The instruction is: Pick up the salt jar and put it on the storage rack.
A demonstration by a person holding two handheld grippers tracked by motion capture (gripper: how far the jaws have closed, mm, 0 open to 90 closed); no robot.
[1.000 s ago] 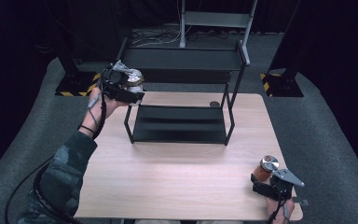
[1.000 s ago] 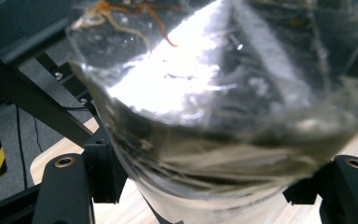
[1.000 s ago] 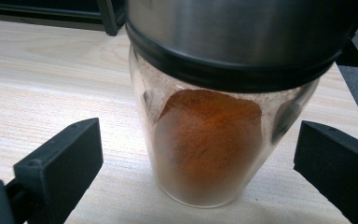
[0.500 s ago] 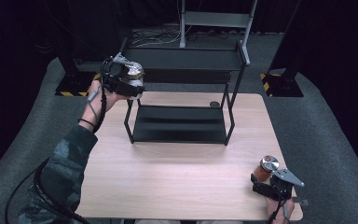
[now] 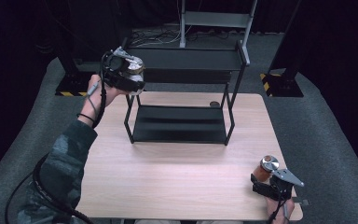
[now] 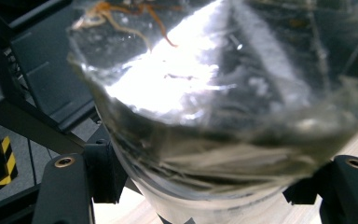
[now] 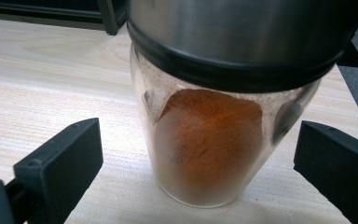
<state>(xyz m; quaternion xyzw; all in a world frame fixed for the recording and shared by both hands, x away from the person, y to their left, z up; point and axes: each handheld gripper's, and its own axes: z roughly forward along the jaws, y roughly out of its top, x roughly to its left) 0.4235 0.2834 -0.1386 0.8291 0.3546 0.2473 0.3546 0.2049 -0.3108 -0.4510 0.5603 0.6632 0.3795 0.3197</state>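
Note:
My left gripper (image 5: 125, 74) is raised beside the left end of the black rack's top shelf (image 5: 191, 58), shut on a clear jar (image 5: 133, 69) with a silvery top. In the left gripper view the clear jar (image 6: 205, 116) sits between both jaws, bright with glare, and my left gripper (image 6: 209, 182) presses on its sides. Near the table's front right corner, my right gripper (image 5: 265, 178) stands open around a glass spice jar (image 5: 267, 165) of orange powder with a metal lid. In the right gripper view, gaps show between the spice jar (image 7: 205, 144) and each jaw of my right gripper (image 7: 200, 154).
A black two-shelf rack (image 5: 182, 123) stands at the back middle of the wooden table (image 5: 168, 182). A small dark round object (image 5: 214, 103) lies behind its lower shelf. Grey floor and black stands with yellow-striped feet (image 5: 70, 88) surround the table.
My left gripper has risen with the clear jar and come closer to the left end of the rack's top shelf. The right gripper and spice jar have stayed put.

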